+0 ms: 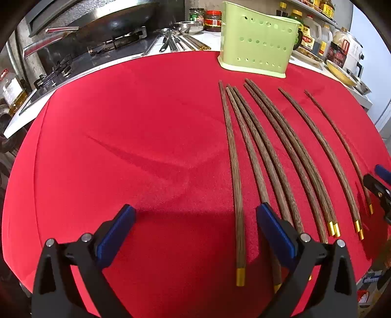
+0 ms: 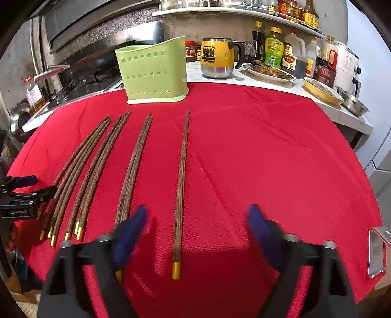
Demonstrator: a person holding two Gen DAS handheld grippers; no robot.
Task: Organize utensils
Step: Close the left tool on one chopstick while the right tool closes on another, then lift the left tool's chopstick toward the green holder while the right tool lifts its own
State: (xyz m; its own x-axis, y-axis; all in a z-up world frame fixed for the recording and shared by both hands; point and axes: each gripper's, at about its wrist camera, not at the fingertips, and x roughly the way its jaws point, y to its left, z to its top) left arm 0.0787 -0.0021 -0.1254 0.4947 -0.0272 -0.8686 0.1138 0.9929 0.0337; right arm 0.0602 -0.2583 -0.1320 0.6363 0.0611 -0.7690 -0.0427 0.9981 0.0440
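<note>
Several brown wooden chopsticks with gold ends (image 1: 288,156) lie side by side on a red cloth (image 1: 122,146). Behind them stands a pale green perforated holder (image 1: 259,49), upright. My left gripper (image 1: 195,215) hangs open just above the cloth, and the leftmost chopstick (image 1: 238,195) lies between its fingers, untouched. In the right wrist view my right gripper (image 2: 198,215) is open and blurred, straddling the rightmost chopstick (image 2: 180,183) without its pads on it. The holder (image 2: 154,73) stands at the back left there. Each gripper shows at the edge of the other's view.
A stove with a wok (image 1: 110,22) is at the back left, with metal utensils (image 1: 171,41) beside it. A yellow mug (image 2: 216,57), a plate of food (image 2: 271,72), bottles (image 2: 275,46) and bowls (image 2: 322,91) line the counter behind. A flat shiny object (image 2: 376,252) lies near the cloth's right edge.
</note>
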